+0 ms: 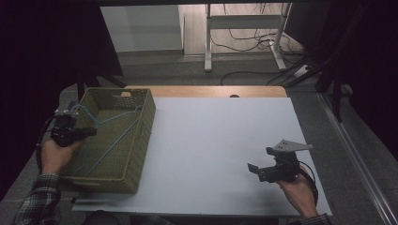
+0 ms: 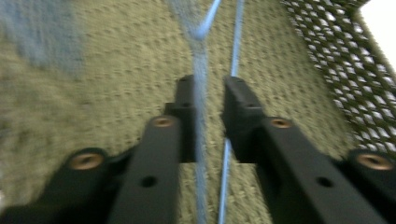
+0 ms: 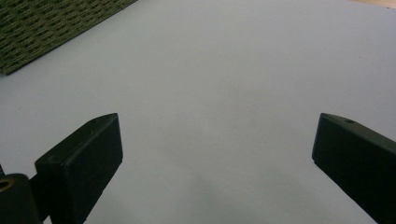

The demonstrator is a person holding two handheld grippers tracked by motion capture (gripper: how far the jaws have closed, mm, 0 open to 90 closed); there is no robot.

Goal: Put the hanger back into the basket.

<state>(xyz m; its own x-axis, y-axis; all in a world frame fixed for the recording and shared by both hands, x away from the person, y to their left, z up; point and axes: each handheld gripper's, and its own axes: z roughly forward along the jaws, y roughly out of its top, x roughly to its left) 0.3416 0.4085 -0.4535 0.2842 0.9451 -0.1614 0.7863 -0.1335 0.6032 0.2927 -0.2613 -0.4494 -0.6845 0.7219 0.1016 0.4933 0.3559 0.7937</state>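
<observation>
Looks like you're mid-drop w/ the blue hanger (image 1: pixel 115 133) in the green basket (image 1: pixel 143 136): left tool (image 2: pixel 208 100) jaws slightly apart round its wire, right tool (image 1: pixel 257 169) wide open over the worktop (image 1: pixel 211 140), so next, ease left out.

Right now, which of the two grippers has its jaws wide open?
The right gripper, held over the bare white table; the left gripper jaws stand nearly closed around a blue hanger.

Right gripper (image 3: pixel 217 154): two black jaws spread wide apart above bare white table surface (image 3: pixel 224 74); corner of green woven basket (image 3: pixel 46 25) at upper left.
</observation>
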